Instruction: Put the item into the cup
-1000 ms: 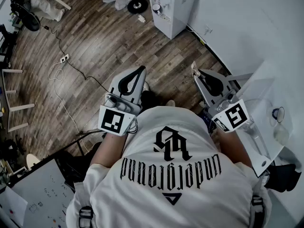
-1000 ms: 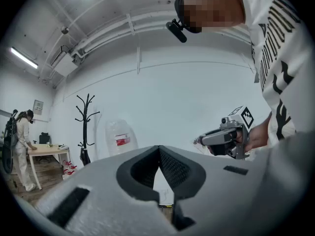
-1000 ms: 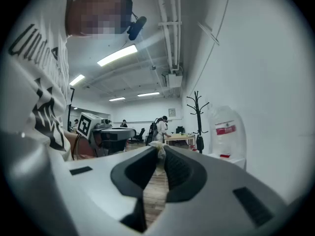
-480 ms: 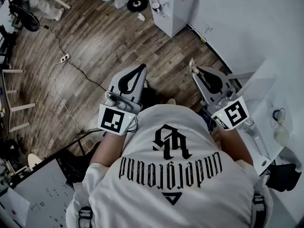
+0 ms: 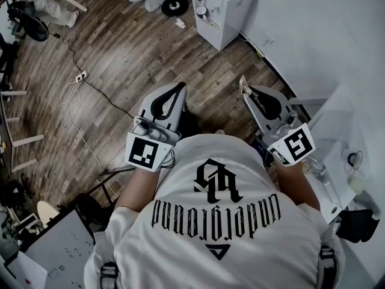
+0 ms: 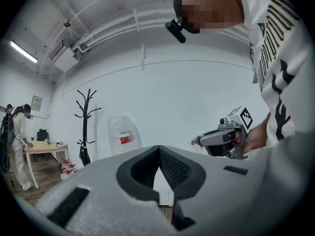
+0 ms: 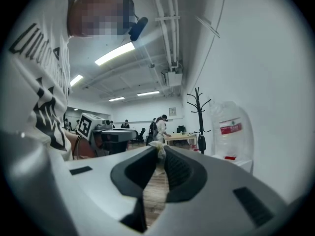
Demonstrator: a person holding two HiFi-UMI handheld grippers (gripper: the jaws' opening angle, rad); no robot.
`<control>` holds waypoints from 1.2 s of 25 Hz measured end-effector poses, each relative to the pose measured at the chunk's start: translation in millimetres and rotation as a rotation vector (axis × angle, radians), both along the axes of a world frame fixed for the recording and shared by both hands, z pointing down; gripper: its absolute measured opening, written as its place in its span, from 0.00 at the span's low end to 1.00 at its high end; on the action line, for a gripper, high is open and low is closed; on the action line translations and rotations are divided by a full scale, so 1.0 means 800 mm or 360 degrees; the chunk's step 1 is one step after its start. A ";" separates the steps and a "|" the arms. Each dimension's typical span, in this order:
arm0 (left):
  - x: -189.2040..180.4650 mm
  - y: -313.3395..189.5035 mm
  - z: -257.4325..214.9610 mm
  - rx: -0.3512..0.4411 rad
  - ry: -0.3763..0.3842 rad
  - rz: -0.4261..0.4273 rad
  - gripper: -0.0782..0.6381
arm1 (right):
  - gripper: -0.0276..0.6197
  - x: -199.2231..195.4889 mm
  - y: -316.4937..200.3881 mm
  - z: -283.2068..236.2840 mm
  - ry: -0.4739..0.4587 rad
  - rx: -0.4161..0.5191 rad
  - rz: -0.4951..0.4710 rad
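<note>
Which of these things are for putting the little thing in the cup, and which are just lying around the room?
For the job:
- right gripper, shut on the small pale item
- dark round rim at the far right of the head view, maybe the cup

Just lying about:
- coat stand
- big water bottle
- power strip
- white cabinet

You step sideways, so your left gripper and right gripper now sit farther from the white surface at right.
</note>
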State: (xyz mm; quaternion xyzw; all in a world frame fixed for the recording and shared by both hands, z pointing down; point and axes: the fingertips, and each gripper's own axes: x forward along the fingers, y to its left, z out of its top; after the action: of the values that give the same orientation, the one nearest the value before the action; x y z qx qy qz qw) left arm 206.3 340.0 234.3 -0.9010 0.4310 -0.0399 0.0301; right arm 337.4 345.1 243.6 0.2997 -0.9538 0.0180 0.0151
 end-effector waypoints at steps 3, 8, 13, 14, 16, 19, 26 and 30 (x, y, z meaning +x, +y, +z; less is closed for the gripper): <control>-0.028 -0.033 0.003 -0.0007 -0.0002 0.0017 0.12 | 0.12 -0.028 -0.032 0.003 0.0005 -0.0011 0.0020; -0.086 -0.104 0.003 -0.0032 -0.0011 0.0079 0.12 | 0.12 -0.084 -0.102 -0.001 0.0005 -0.0030 0.0090; -0.155 -0.162 0.000 -0.0042 -0.0009 0.0156 0.12 | 0.12 -0.144 -0.162 -0.001 -0.0039 -0.0093 0.0194; -0.168 -0.173 0.001 -0.0044 -0.0014 0.0176 0.12 | 0.12 -0.153 -0.172 -0.002 -0.0036 -0.0093 0.0220; -0.192 -0.193 0.002 -0.0044 -0.0018 0.0207 0.12 | 0.12 -0.174 -0.192 -0.002 -0.0030 -0.0092 0.0259; -0.229 -0.215 0.002 -0.0039 -0.0003 0.0235 0.12 | 0.12 -0.207 -0.218 -0.002 -0.0015 -0.0088 0.0292; -0.296 -0.256 0.008 -0.0064 0.0030 0.0251 0.12 | 0.12 -0.269 -0.265 0.000 -0.0004 -0.0090 0.0333; -0.311 -0.272 0.010 -0.0060 0.0021 0.0264 0.12 | 0.12 -0.286 -0.284 0.011 0.0003 -0.0124 0.0331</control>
State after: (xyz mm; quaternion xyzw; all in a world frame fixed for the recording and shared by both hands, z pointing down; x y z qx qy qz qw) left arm -42.6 122.6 242.3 -0.9343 0.3541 -0.0395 0.0137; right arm 108.7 118.0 252.1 0.3961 -0.9161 0.0562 0.0256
